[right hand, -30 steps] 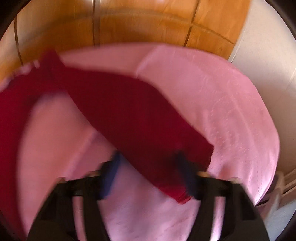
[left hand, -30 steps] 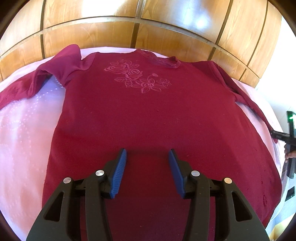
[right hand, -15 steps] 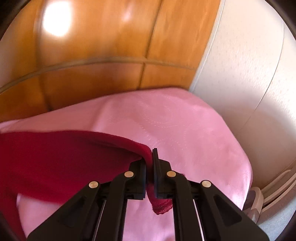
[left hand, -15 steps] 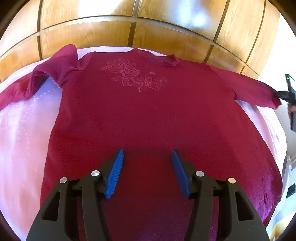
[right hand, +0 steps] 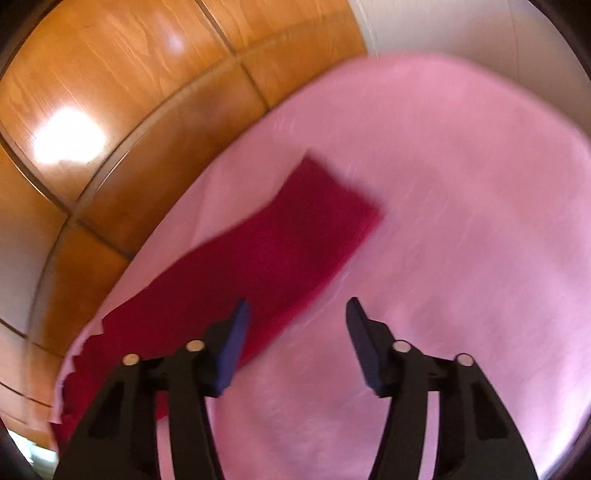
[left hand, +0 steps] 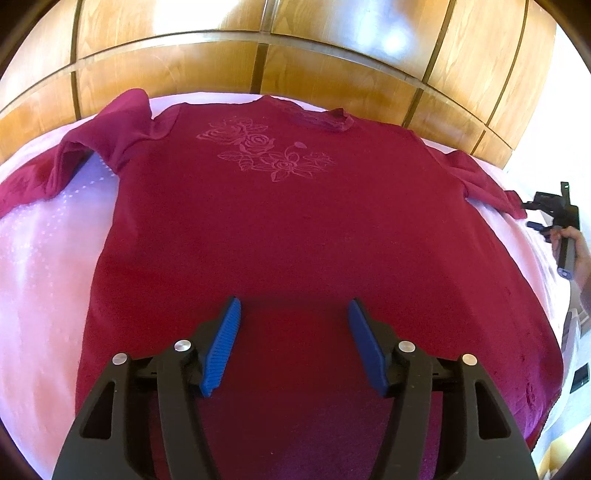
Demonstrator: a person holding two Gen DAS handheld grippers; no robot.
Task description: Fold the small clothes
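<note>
A dark red long-sleeved top [left hand: 280, 229] with a rose print [left hand: 266, 151] lies flat, front up, on a pink bedspread [left hand: 40, 266]. My left gripper [left hand: 293, 343] is open and empty, hovering over the lower middle of the top. My right gripper [right hand: 295, 343] is open and empty above the bedspread; the top's right sleeve [right hand: 273, 251] lies stretched out flat just ahead and left of it. The right gripper also shows in the left wrist view [left hand: 554, 210] beside the sleeve cuff [left hand: 511, 201]. The left sleeve [left hand: 92, 147] lies bunched and bent at the far left.
A glossy wooden panelled headboard [left hand: 258, 62] runs along the far edge of the bed. A white wall [right hand: 461, 26] stands at the right. The bedspread [right hand: 461, 240] drops off at the right edge.
My right gripper was shut on the right sleeve's cuff and pulling it outward; now it has opened and the sleeve lies flat on the bedspread. The left gripper has barely moved.
</note>
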